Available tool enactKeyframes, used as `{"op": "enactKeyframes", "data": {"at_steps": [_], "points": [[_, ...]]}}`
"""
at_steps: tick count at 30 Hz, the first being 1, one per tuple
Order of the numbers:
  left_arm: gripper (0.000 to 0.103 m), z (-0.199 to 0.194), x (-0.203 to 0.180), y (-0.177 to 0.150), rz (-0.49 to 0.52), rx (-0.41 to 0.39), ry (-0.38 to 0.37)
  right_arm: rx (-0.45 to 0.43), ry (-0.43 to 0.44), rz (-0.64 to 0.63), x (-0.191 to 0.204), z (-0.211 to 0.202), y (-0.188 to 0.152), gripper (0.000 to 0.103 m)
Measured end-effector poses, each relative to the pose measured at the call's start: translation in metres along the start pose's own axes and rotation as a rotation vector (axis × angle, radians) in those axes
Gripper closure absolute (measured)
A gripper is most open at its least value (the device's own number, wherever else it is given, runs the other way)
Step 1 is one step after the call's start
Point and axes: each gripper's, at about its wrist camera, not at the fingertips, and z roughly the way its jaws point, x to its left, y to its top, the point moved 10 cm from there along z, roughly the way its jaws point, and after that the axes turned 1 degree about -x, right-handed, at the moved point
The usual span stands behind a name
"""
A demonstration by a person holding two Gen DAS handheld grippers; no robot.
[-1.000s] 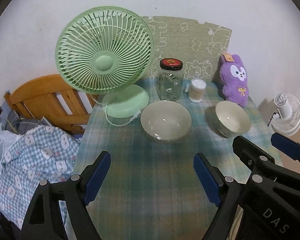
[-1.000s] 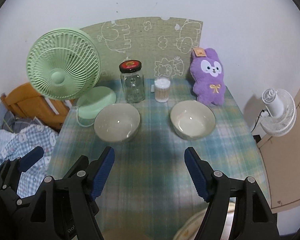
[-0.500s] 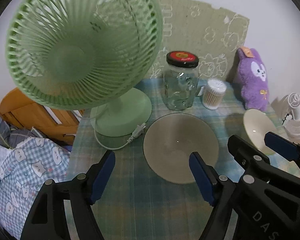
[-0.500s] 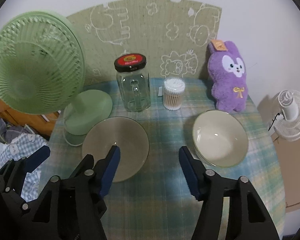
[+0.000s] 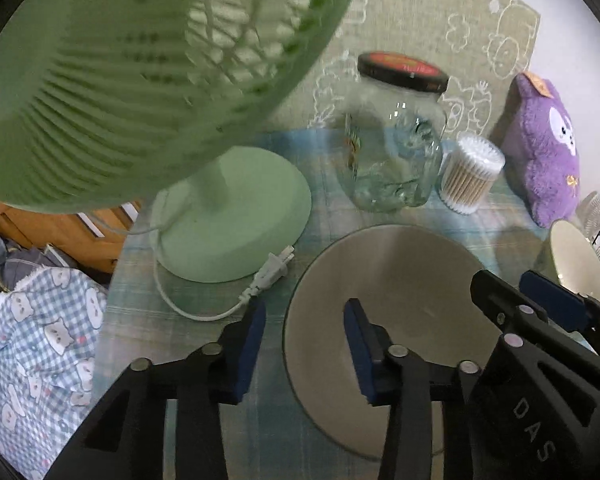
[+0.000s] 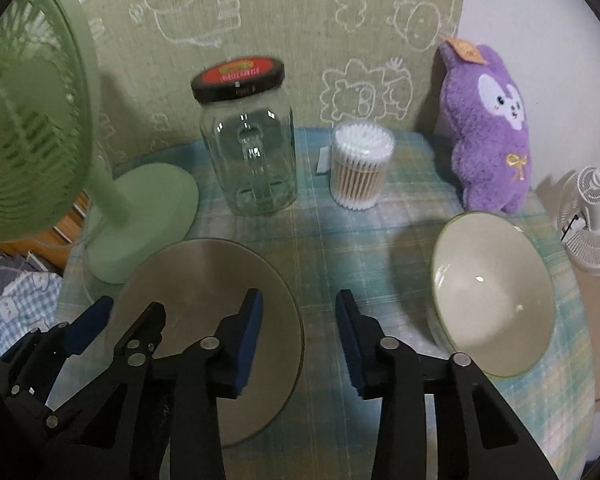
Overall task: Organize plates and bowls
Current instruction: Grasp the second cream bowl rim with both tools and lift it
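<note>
A wide grey-green bowl [image 5: 400,280] sits on the checked tablecloth [image 6: 340,248], and both grippers are at it. My left gripper [image 5: 305,344] straddles its left rim, one pad inside and one outside. My right gripper [image 6: 300,320] straddles its right rim [image 6: 296,312] the same way. Both pairs of jaws are closing, with a gap still showing between each pad and the rim. A second bowl [image 6: 492,292], cream with a green edge, stands apart to the right, untouched; in the left wrist view this cream bowl [image 5: 572,256] shows at the far right.
A green desk fan [image 5: 140,60] looms close on the left, its base [image 5: 236,216] and plug [image 5: 268,276] beside the bowl. Behind stand a glass jar [image 6: 248,152], a cotton-swab tub [image 6: 360,164] and a purple plush [image 6: 484,128]. Checked bedding [image 5: 32,340] lies off the table's left edge.
Both grippers came forward and down from the near table edge to the grey-green bowl. Their jaws narrowed from wide apart to a small gap around its rim.
</note>
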Motion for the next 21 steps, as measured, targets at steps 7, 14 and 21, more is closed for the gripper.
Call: {"op": "enactKeyframes", "data": {"at_steps": [7,14,21], "points": [[0.082,0.009,0.000,-0.004,0.005,-0.011,0.008,0.027,0.022,-0.006,0.005,0.018,-0.005,0.080],[0.083,0.013,0.003,-0.001,0.015,-0.007,0.016,0.018,0.024,-0.010,0.008,0.019,-0.005,0.082],[0.083,0.012,0.002,-0.006,0.008,0.024,0.006,0.017,0.012,-0.030,0.010,0.011,-0.007,0.082]]}}
